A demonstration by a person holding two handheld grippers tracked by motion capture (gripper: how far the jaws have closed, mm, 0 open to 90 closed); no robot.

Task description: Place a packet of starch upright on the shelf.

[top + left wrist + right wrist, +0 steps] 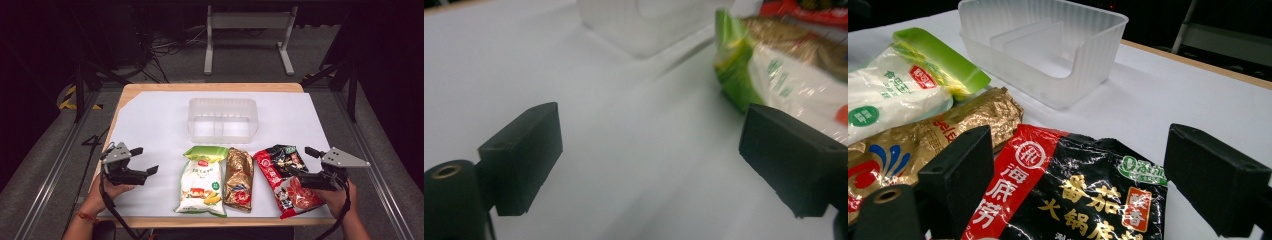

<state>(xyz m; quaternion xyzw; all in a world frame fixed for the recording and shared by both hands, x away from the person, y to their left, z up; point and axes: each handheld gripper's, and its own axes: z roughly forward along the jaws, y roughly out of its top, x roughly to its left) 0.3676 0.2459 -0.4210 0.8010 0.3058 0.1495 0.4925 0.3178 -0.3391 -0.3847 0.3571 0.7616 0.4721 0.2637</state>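
Progress so far: nothing packed. Clear plastic bin (222,120) at mid-table, with a divider, bare inside. 3 snack packets lined up in front of it, all flat on the white sheet (150,115): green-and-white bag (201,181) on the left, gold packet (239,179) touching it in the middle, red-and-black packet (285,180) on the right. Likely all 3 left to lift into the bin.

Right gripper (305,162) low over the red-and-black packet's near end, jaws wide apart, one to each side above its top edge in the right gripper view, pressing on nothing. Probably the first pick.

Left gripper (142,161) out on the sheet, well left of the green-and-white bag, jaws also spread wide, holding nothing, white sheet between them.
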